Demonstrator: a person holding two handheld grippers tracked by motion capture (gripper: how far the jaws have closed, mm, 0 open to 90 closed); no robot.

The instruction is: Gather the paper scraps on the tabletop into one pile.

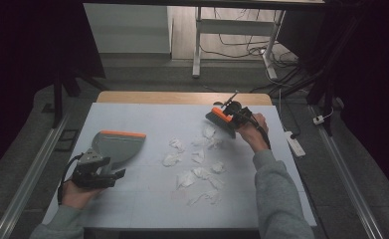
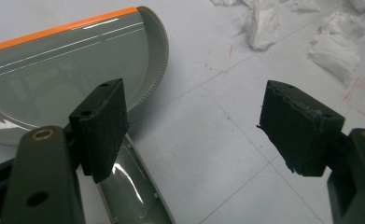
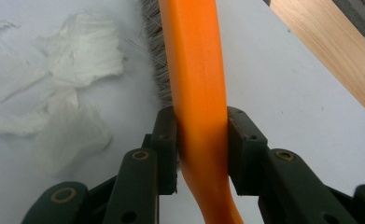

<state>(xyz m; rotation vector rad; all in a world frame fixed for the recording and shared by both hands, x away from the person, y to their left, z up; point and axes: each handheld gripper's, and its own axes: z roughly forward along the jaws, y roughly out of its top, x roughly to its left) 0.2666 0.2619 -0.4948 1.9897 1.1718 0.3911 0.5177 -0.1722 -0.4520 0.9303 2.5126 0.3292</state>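
Fingers (image 3: 245, 149) of the right gripper (image 3: 201, 154) are clamped on the brush (image 3: 194, 70); left gripper (image 2: 208, 130) is held apart by the dustpan (image 2: 63, 70); paper scraps (image 1: 197, 164) are unswept.

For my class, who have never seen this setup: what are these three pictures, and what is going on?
A person holds a hand-operated gripper in each hand. The high view looks down on the table; the other two pictures come from cameras riding on the grippers. The right gripper is shut on an orange brush, its fingers pressing the handle. The left gripper is open, beside a grey dustpan. Torn white paper scraps lie scattered between them.
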